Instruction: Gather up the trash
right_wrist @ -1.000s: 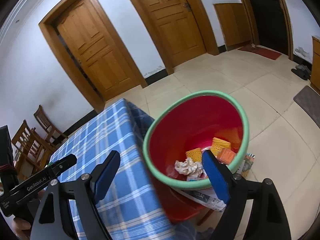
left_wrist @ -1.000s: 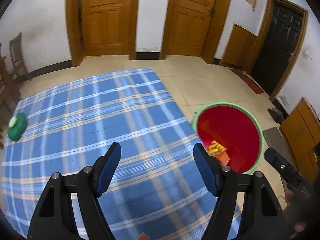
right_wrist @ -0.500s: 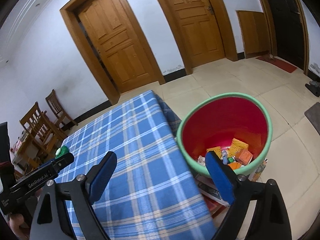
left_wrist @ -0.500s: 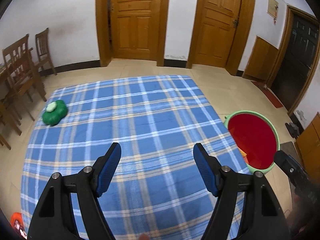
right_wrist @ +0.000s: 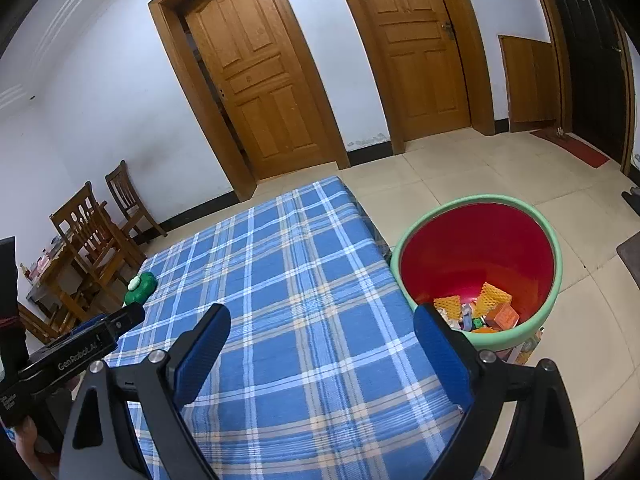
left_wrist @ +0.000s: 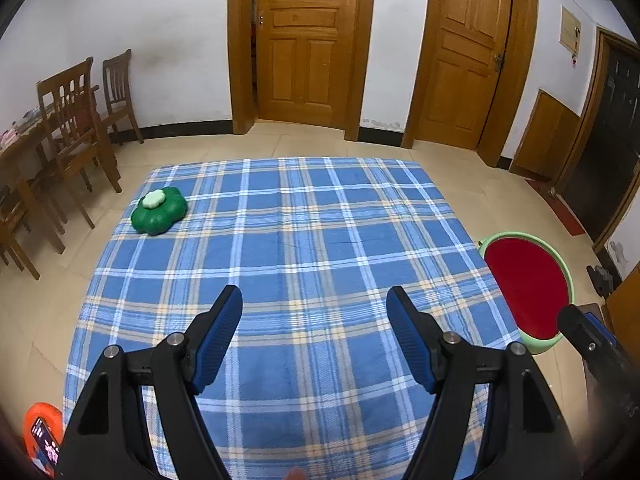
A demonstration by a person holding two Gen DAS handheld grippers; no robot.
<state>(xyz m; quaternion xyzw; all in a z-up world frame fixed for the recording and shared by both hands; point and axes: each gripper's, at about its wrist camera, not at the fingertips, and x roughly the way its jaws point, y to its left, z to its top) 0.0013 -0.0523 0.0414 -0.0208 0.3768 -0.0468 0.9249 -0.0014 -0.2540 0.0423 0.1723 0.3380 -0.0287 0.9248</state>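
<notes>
Both grippers hang over the blue plaid tablecloth with nothing in them; the left gripper has its jaws spread wide and empty, and the right gripper is the same, blue pads apart with only cloth between them.

The trash bin, red inside with a green rim, stands on the floor just off the table edge; it sits at about 3 o'clock in the left wrist view and about 2 o'clock in the right wrist view; crumpled scraps and orange pieces already lie at the bottom, so collecting looks mostly done.

The only thing on the cloth is a green flower-shaped object with a pale top, far off at roughly 10 o'clock from the left gripper, near the far left corner; can't tell whether it counts as trash or just a lidded box.

What could go wrong from here, as a guess:
- if that green thing is the next pick, it's rounded and lobed, so the pads could slide off unless they close across its middle;
- it sits close to the table edge, so a nudge on approach could push it over toward the wooden chairs;
- the cloth looks loose, so dragging a finger low could bunch it up;
- the bin is beside the table, not under it, so letting go early drops things on the tiled floor.
</notes>
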